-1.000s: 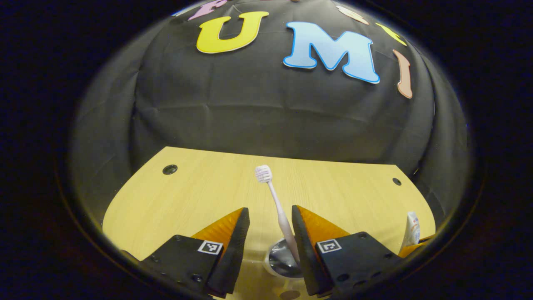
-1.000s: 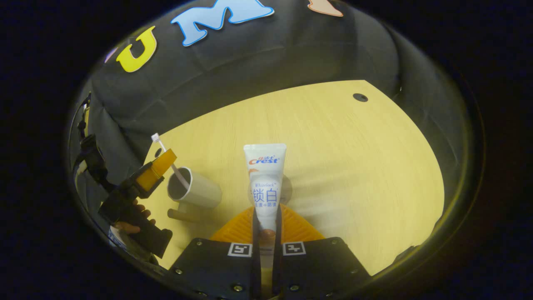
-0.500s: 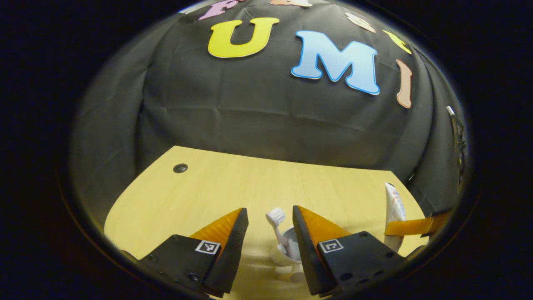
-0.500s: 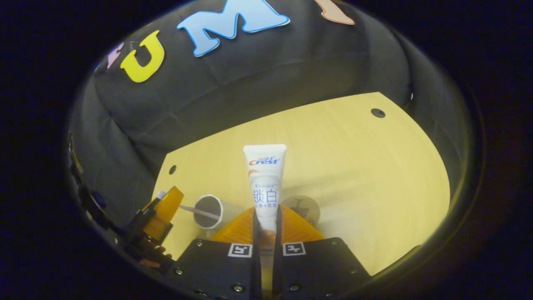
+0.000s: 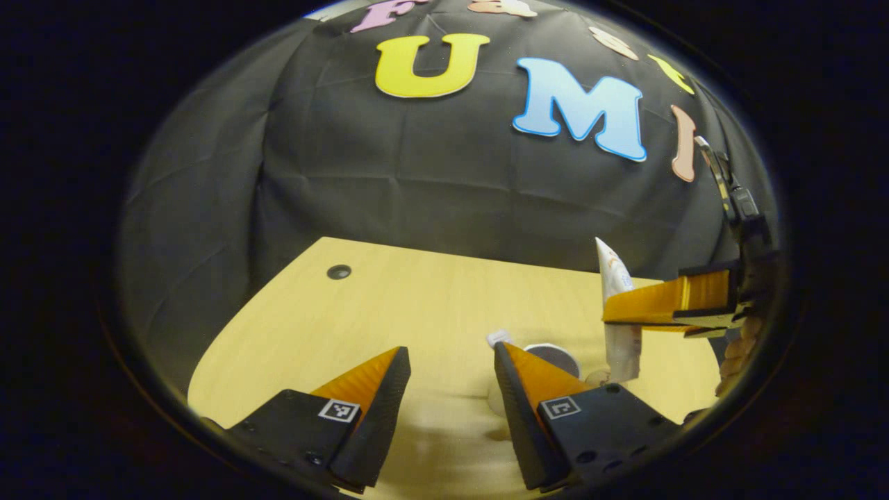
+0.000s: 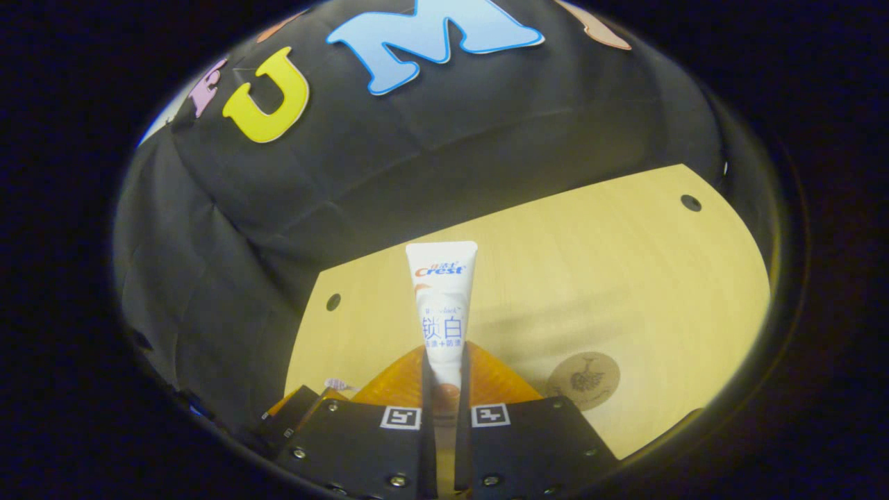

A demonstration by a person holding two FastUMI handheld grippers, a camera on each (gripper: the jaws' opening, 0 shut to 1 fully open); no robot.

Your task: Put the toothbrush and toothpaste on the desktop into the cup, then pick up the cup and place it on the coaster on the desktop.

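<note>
2 views, taken in turn.

Left gripper view: the left tool (image 5: pixel 451 361) hangs above the desk (image 5: pixel 389 298) with its jaws spread apart and nothing between them. Just past its right finger stands the cup (image 5: pixel 553 357), partly hidden by that finger, with the toothbrush (image 5: pixel 498 337) head poking up at its near rim, so the brush looks already in. At the right edge the right tool (image 5: pixel 611 312) reaches in sideways, a hand (image 5: pixel 736 351) behind it, clamped on the toothpaste (image 5: pixel 615 305). The tube stands roughly upright, crimped end up, its lower end just above and slightly right of the cup's mouth.

Right gripper view: the right tool (image 6: pixel 444 375) is closed on the toothpaste (image 6: pixel 442 305), both fingers pressing its lower part, the tube's long axis running straight out along the fingers. The coaster (image 6: pixel 583 380) lies flat on the desk (image 6: pixel 590 264) just right of the tool. Low at the left, a bit of the toothbrush (image 6: pixel 338 383) head peeks out beside part of the left tool; the cup itself is hidden under the right tool.

My judgement: the coming move turns on the tube's lower end lining up over the cup's mouth, which lies below and slightly left of it. The right hand is the nearer one; the tube needs to stay upright as it goes down beside the brush.
</note>
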